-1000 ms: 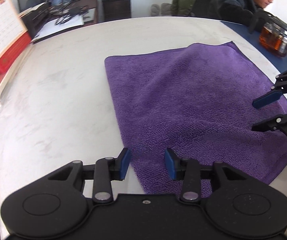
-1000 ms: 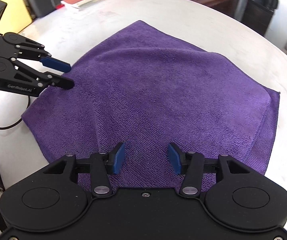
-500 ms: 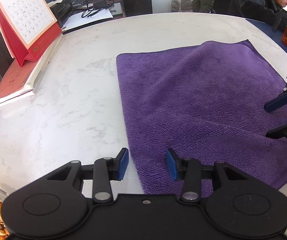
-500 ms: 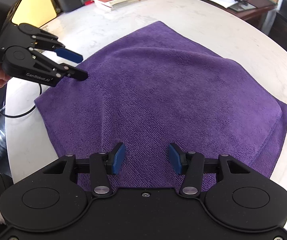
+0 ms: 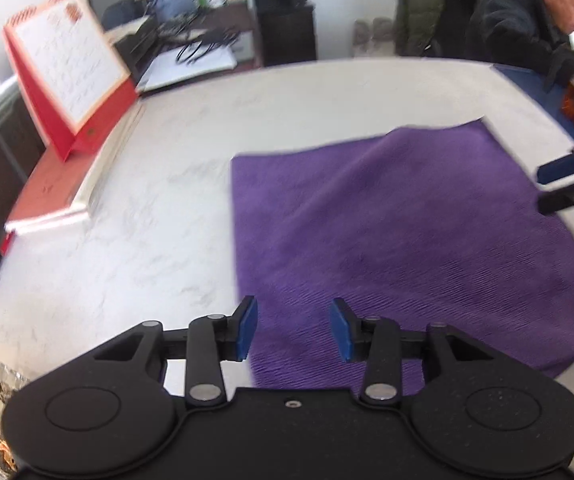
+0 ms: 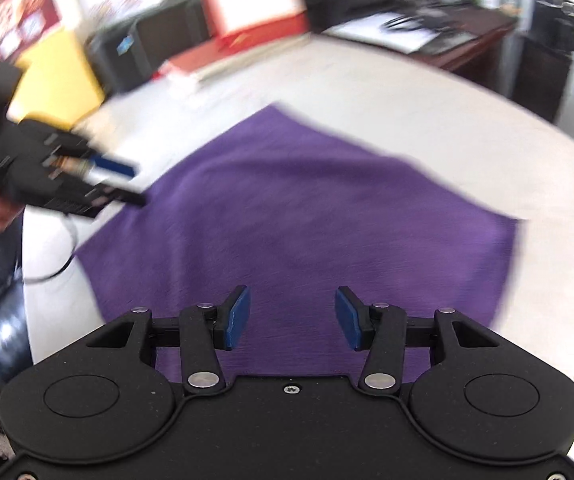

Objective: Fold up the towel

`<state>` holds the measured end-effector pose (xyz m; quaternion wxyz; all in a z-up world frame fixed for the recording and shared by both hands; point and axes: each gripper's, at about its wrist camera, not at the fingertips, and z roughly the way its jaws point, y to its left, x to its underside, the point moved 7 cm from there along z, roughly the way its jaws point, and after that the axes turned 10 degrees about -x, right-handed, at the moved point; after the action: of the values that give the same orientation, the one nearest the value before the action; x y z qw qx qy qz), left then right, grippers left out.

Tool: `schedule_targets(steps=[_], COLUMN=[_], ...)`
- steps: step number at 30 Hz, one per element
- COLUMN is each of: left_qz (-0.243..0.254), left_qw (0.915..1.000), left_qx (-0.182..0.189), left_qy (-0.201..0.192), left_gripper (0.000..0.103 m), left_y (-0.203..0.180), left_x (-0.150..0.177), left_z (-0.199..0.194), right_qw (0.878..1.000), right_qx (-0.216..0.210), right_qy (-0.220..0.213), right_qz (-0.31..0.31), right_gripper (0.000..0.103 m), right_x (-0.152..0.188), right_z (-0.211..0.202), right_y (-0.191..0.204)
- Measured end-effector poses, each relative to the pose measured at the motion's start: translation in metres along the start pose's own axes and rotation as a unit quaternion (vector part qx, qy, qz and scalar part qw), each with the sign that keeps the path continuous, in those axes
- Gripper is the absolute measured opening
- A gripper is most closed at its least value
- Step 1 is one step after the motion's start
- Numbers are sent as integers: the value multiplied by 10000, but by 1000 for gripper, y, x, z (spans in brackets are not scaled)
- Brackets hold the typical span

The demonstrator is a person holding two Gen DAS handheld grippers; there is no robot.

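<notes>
Purple towel (image 5: 399, 232) is spread flat near the tabletop (image 5: 135, 240) front edge, ungrasped. Left gripper (image 5: 293, 330) and right gripper (image 6: 291, 317) are held wide apart above its near corners, touching nothing. A single layer could be missed or bunched if the pinch lands inside the hem.

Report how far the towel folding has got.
Done: nothing folded; the purple towel lies spread in one layer on the white table. In hand: the left gripper and right gripper are both open above the towel's near side, gripping nothing. Left: grasp an edge or corners, carry them across, and make every fold.
</notes>
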<state>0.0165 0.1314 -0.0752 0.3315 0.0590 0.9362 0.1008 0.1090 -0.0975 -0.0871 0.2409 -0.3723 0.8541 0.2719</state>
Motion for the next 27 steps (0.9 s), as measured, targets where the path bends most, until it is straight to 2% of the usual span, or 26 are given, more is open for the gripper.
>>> schedule_targets(steps=[3,5,8,10,14,20,22,25,27], left_qz=[395,808,1534,2031,2630,3208,3354,3357,3120], left_qw=[9954,9863,9692,9571,9416,9283,9237,9218,9291], left_qx=[845,1413,1906,2047,2100,1876,1850,1940,1986], left_qy=[-220,-283,-300,-283,-127,-95,-45,38,57], left_gripper=[37,38,38,38,38,35,29,16,14], left_y=[-61,-105,-157,-182,-204,-212,-212,-208,-202], left_x=[-8,-6,9,21,35,36,38,37,31], left_z=[-28,-39,-46,-44,-34,-13,-6,0,3], right_qw=[9990,9980,9978,9978,9974,9971,9967,9963,9960], right_qx=[153,162,62,-50,-247,-372,-384,-367,-354], right_qy=[-129,-148,-94,-44,42,36,9,-15,-29], right_qz=[401,594,648,662,670,661,711,782,815], right_gripper=[47,47,47,47,47,47,47,47,47], right_x=[2,10,20,26,32,32,33,35,36], right_z=[-14,-20,-17,-13,-6,-3,-4,-6,-7], right_y=[-33,-48,-53,-51,-46,-37,-38,-40,-41])
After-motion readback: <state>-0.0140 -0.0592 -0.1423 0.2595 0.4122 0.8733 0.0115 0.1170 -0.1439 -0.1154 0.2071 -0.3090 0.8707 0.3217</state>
